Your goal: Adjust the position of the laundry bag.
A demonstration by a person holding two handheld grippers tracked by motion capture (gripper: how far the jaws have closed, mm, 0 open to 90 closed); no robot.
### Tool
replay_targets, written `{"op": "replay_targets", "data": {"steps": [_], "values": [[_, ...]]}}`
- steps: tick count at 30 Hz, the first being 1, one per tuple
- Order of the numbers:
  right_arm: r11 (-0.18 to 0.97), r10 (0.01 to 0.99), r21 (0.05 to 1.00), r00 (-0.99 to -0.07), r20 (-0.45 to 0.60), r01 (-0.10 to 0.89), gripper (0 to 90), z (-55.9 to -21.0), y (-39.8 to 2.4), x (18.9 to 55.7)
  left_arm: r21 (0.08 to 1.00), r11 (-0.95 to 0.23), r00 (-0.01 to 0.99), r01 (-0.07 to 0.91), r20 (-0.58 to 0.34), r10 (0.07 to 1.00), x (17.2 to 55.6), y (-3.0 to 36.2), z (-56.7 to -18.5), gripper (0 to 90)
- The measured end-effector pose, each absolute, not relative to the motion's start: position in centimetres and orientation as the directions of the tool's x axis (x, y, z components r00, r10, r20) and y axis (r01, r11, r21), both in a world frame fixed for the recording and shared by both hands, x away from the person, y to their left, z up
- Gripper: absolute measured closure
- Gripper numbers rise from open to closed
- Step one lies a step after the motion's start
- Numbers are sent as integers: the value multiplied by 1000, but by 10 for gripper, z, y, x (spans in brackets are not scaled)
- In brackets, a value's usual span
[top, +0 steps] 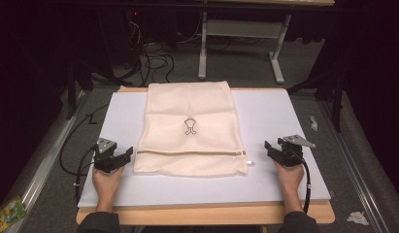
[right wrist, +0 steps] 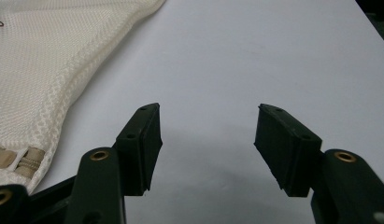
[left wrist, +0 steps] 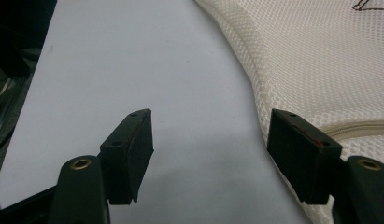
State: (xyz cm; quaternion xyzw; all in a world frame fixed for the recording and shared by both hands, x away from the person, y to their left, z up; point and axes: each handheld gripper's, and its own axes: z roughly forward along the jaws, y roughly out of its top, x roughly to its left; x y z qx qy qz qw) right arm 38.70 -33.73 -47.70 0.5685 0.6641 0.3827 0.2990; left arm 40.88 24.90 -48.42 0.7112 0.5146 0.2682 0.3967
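Mesh bag [top: 190, 128], zipped, lies flat between two open hand-held grippers.

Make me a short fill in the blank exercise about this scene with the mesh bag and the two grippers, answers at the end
1. The cream mesh bag lies flat on the ______ table surface.
2. The jaws of the left gripper and of the right gripper both stand ______, with nothing between them.
3. The bag's zipper runs across the end of the bag that is ______ to the person.
4. The small dark emblem sits near the ______ of the bag.

Missing words: white; open; nearest; middle
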Motion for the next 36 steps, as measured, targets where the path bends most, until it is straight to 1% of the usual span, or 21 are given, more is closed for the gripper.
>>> {"op": "replay_targets", "data": {"steps": [14, 18, 19, 20, 25, 28, 32, 36], "values": [[51, 985, 849, -168, 45, 526, 416, -477, -338, 387, 843, -160, 329, 514, -21, 944, 408, 248, -484, 338], [48, 987, 849, -154, 39, 526, 417, -477, -337, 387, 843, -163, 336, 513, -23, 941, 408, 249, -484, 335], [47, 987, 850, -154, 40, 524, 420, -477, -338, 387, 840, -159, 333, 518, -27, 942, 409, 249, -484, 335], [42, 988, 853, -148, 41, 520, 450, -477, -338, 386, 840, -159, 333, 518, -27, 942, 409, 249, -484, 334], [2, 989, 868, -129, 72, 496, 457, -476, -342, 383, 843, -162, 334, 513, -22, 942, 409, 249, -484, 334], [8, 990, 867, -126, 63, 499, 461, -476, -341, 384, 830, -162, 337, 534, -33, 941, 411, 249, -483, 329], [47, 990, 851, -135, 29, 523, 490, -476, -336, 387, 824, -175, 352, 539, -32, 935, 412, 248, -483, 326], [50, 989, 848, -143, 31, 528, 493, -475, -336, 388, 827, -164, 351, 538, -43, 935, 413, 248, -483, 325]]}}
